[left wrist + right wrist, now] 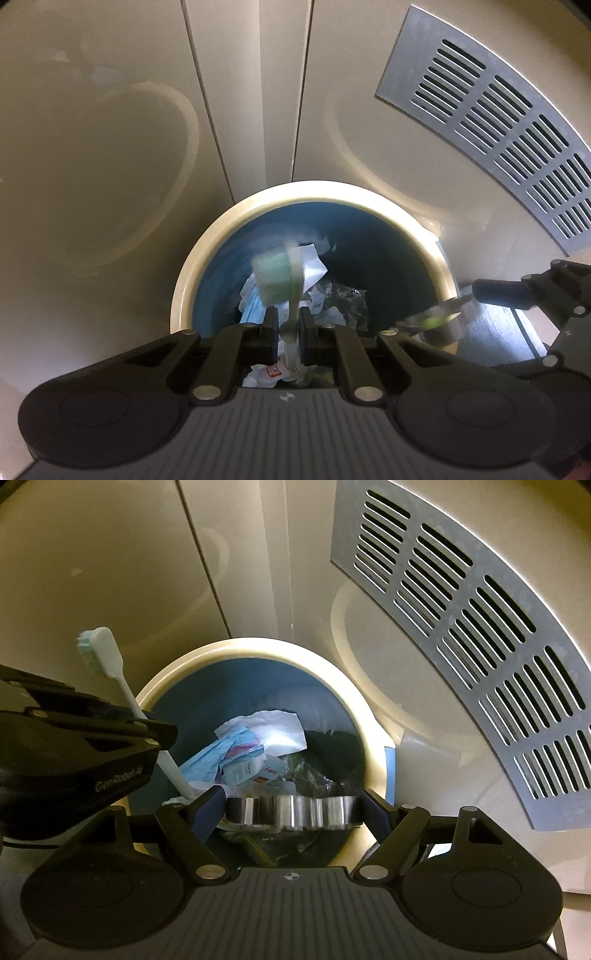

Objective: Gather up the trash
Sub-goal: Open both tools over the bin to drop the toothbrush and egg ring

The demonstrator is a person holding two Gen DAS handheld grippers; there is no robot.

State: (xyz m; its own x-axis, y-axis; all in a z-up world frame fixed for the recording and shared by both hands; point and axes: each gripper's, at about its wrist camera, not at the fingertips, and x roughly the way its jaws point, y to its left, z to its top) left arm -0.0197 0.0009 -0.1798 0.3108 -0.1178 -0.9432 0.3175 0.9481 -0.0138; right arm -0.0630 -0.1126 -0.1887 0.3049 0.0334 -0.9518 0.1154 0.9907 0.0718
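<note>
With the toothbrush clamped in the left gripper and a ribbed metal piece gripped across the right gripper, both are best released only once centred over the bin.

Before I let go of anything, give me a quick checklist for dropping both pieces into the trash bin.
1. Left tool grips toothbrush: ok.
2. Toothbrush over the trash bin opening: ok in the left wrist view.
3. Right tool holds clear ribbed plastic piece: ok.
4. That piece over the opening: ok.
5. Bin has room above the wrappers: ok.
6. Tools clear of each other: cannot tell.
</note>
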